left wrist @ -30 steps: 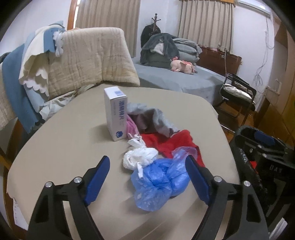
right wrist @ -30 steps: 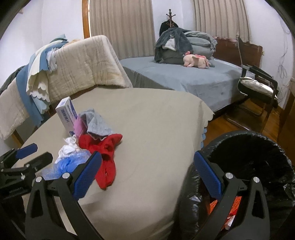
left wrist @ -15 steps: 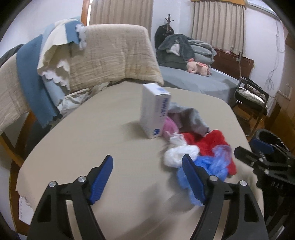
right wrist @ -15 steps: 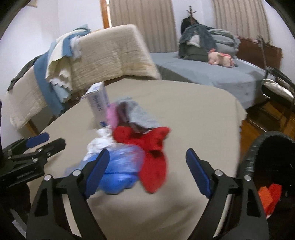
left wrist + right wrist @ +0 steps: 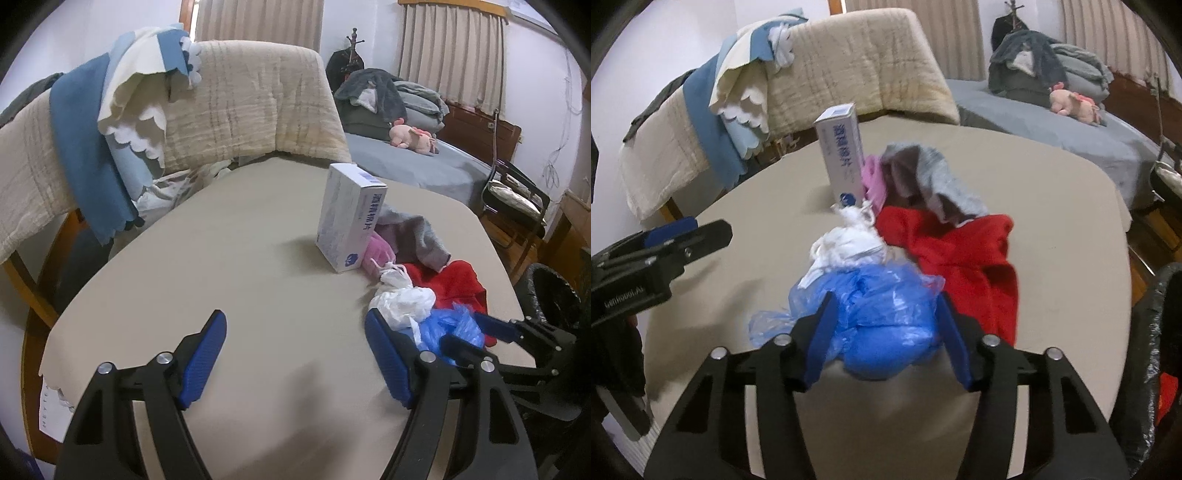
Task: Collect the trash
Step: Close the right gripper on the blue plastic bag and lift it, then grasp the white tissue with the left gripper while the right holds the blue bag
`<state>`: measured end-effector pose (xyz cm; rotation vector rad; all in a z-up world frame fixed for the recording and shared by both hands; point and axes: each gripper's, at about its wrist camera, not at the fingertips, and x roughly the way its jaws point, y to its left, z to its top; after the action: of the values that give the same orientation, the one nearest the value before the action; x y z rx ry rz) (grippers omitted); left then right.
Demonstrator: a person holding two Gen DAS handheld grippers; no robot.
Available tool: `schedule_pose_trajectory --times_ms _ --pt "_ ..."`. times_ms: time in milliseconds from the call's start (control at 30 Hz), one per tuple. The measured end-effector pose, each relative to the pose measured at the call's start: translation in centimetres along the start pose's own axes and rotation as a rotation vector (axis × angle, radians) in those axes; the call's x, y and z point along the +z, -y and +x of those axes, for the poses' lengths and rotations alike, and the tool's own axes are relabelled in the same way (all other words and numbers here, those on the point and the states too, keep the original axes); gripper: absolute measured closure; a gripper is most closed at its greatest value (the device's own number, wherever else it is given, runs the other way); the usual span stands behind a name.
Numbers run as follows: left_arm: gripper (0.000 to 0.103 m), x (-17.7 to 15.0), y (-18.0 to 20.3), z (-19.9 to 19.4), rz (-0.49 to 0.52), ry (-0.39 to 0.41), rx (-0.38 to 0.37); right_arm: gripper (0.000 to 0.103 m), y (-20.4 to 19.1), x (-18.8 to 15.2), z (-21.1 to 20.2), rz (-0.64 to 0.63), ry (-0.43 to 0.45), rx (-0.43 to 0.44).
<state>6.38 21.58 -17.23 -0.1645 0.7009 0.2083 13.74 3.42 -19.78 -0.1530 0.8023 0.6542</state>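
Observation:
A crumpled blue plastic bag [image 5: 882, 314] lies near the front edge of the beige table [image 5: 1052, 206]. My right gripper [image 5: 886, 336] is closing, with the bag between its blue pads, which touch its sides. A knotted white plastic bag [image 5: 849, 247] rests against the blue one's far side. In the left wrist view the blue bag [image 5: 454, 325] and the white bag [image 5: 406, 301] lie to the right of my left gripper [image 5: 295, 354]. That gripper is open above bare tabletop with nothing between its fingers. The right gripper [image 5: 469, 334] reaches in from the right.
A white carton [image 5: 351, 218] stands upright mid-table, with pink [image 5: 873, 177], grey [image 5: 931, 177] and red [image 5: 960, 251] cloths beside it. A black-lined bin [image 5: 1160, 332] stands off the table's right edge. Blanket-draped chairs [image 5: 240, 99] line the far side; a bed [image 5: 424, 166] lies beyond.
My right gripper swung left from the bin to the blue bag and narrowed around it. My left gripper moved left off the bags and now hangs over bare table.

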Motion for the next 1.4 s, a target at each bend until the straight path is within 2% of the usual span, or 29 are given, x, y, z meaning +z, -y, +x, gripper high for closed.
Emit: schedule_pose_trajectory --times_ms 100,167,267,533,800,1067,1400 --pt "0.027 0.0 -0.1 0.0 -0.006 0.0 0.0 0.061 -0.1 -0.1 -0.1 -0.002 0.003 0.004" --pt "0.027 0.0 0.0 0.0 -0.004 -0.001 -0.001 0.073 0.0 -0.2 -0.3 -0.005 0.007 0.012" --pt "0.027 -0.1 0.2 -0.1 -0.001 -0.001 -0.004 0.078 0.2 -0.3 -0.7 -0.009 0.01 0.029" --pt "0.027 0.3 1.4 -0.3 0.011 0.005 -0.016 0.08 1.0 0.1 -3.2 -0.005 0.05 0.055" --pt "0.027 0.8 3.8 0.1 0.035 0.007 -0.053 0.08 3.5 0.6 -5.4 0.018 0.075 0.002" --pt "0.027 0.9 6.6 1.4 0.077 -0.01 -0.097 0.08 7.3 0.3 -5.7 0.093 0.084 -0.074" --pt "0.027 0.4 9.3 4.9 0.102 -0.076 -0.122 0.08 9.0 0.3 -5.3 0.12 0.087 -0.087"
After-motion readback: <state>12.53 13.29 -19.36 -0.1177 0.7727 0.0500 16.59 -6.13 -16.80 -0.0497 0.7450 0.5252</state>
